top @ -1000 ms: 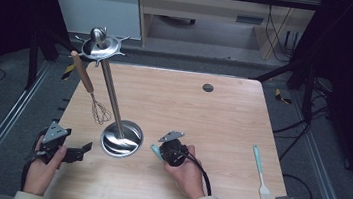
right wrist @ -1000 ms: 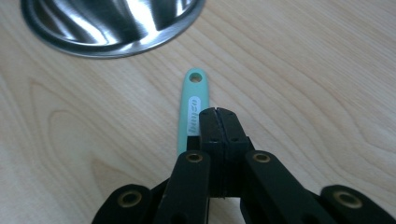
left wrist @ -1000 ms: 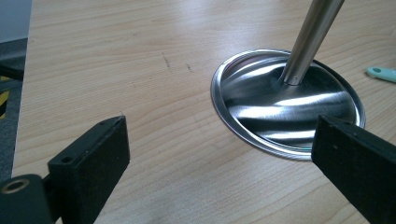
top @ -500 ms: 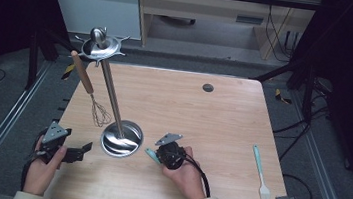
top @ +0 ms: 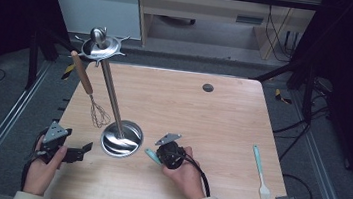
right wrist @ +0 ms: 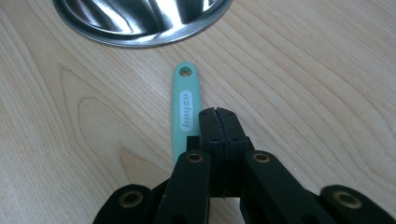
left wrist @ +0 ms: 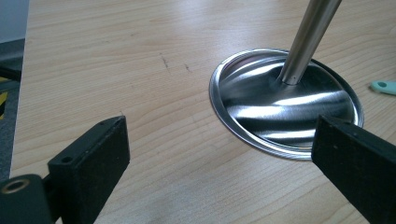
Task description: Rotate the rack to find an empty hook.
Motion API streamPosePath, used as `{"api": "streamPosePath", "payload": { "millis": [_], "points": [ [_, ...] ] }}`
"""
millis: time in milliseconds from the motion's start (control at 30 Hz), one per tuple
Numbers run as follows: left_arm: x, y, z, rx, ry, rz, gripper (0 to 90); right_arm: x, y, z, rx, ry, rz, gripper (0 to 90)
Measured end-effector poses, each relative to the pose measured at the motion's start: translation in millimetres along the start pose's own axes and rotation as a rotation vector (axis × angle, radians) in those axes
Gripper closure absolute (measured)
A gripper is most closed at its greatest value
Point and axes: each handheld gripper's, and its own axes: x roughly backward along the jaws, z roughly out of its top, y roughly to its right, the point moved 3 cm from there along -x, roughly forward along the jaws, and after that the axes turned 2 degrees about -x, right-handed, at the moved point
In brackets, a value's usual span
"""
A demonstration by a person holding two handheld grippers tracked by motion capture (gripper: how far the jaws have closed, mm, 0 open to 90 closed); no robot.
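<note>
**Evidently a miss: shut tool lies alongside the teal handle, not around it**

On the near part of the bench [top: 202, 117], the right tool [right wrist: 218, 116] points at the steel stand [top: 113, 102]. Its two black jaws are pressed flat against each other with nothing visible between them. The teal handle [right wrist: 187, 105] lies flat on the wood just to their left. Its hanging hole points toward the rim of the stand's round base [left wrist: 285, 100], from which it is a little apart. The handle's lower end runs under the tool's linkage, so any contact there cannot be told. As it lies, the handle looks ungripped. To my eye the tool would have to open and shift sideways before it could take hold.

The handle's place makes sense: the stand has hooks around its top, and a whisk [top: 97, 113] with a wooden grip already hangs from one. Lying close to the base, hole end forward, the handle is probably meant for another hook.

The left tool [left wrist: 224, 149] rests low at the bench's near left corner. Its jaws are spread wide and empty, and they face the base, perhaps ready to steady the stand. A second teal-handled utensil [top: 261, 172] lies well apart near the right edge.
</note>
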Motion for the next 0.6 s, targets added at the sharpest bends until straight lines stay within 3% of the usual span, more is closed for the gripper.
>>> {"api": "streamPosePath", "payload": {
  "millis": [133,233,600],
  "points": [
    [-0.1,-0.1,0.0,0.000,-0.001,0.000,4.0,0.1,-2.7,0.0,0.021,-0.005,0.008,90.0],
    [0.1,-0.5,0.0,0.000,0.000,0.002,4.0,0.4,-8.4,-0.3,0.041,-0.007,0.049,90.0],
    [0.2,-0.6,0.2,0.000,0.000,0.002,4.0,5.6,-21.6,-3.5,0.082,-0.019,0.100,90.0]
  ]
}}
